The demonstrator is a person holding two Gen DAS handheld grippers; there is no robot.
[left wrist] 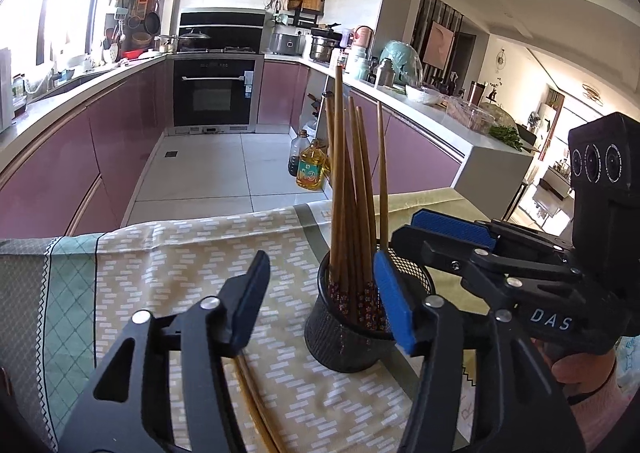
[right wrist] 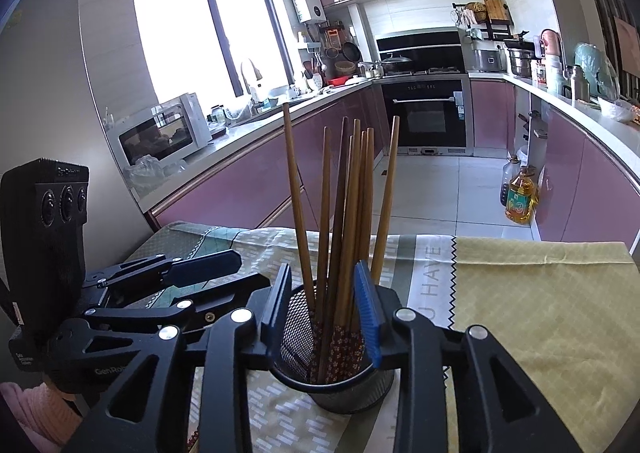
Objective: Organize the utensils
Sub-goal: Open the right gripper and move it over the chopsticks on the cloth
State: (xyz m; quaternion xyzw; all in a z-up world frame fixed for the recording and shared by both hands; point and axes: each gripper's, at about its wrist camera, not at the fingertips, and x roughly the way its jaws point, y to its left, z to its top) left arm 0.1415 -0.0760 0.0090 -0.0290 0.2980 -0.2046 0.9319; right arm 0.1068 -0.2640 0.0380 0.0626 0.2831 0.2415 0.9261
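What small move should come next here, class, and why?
Probably lower the left tongs onto the loose chopsticks lying on the tablecloth beneath them: both tongs stand open and empty, and the other chopsticks already stand in the mesh cup.

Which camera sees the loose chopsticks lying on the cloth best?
The left wrist view: loose chopsticks lie on the cloth, partly behind the left gripper. The right wrist view does not show them.

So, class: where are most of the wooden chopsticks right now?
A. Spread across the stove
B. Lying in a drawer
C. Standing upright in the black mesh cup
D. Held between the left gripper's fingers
C: the chopsticks stand in the black mesh cup on the tablecloth.
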